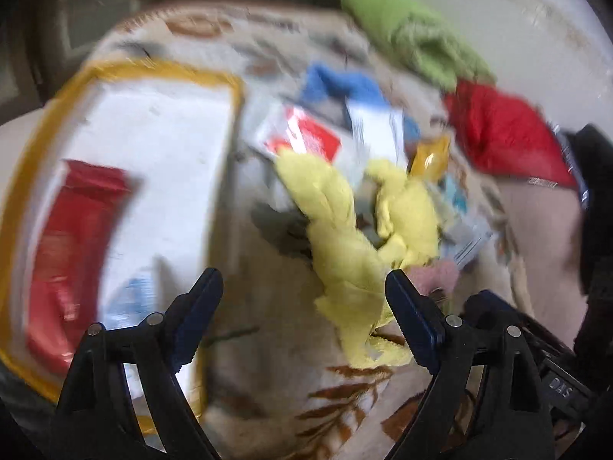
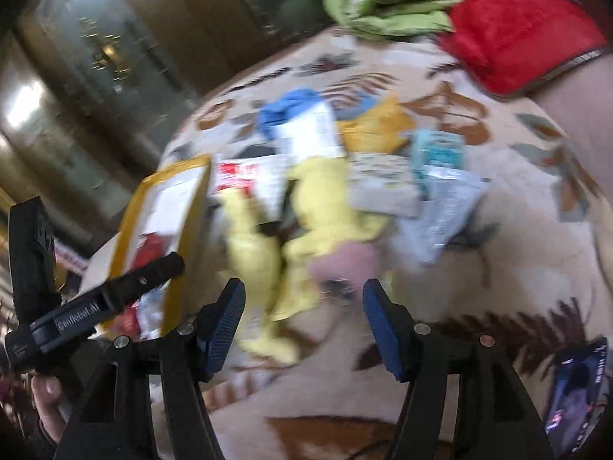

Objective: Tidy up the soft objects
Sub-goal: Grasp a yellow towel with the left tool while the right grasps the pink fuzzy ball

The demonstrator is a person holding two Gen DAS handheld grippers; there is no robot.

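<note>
A pale yellow soft cloth (image 1: 345,237) lies crumpled on the leaf-patterned blanket, also in the right wrist view (image 2: 268,245). A small pink soft piece (image 2: 345,264) lies beside it. A blue cloth (image 1: 337,84) sits further back among several flat packets. A white tray with a yellow rim (image 1: 233,88) at the left holds a red packet (image 1: 72,253). My left gripper (image 1: 302,287) is open and empty, just before the yellow cloth. My right gripper (image 2: 304,299) is open and empty, near the yellow cloth and pink piece. Both views are blurred.
A green folded towel (image 1: 413,34) and a red cloth (image 1: 505,134) lie at the back right. A phone (image 2: 578,387) lies at the blanket's near right. The left gripper's body (image 2: 99,303) shows at the left of the right wrist view.
</note>
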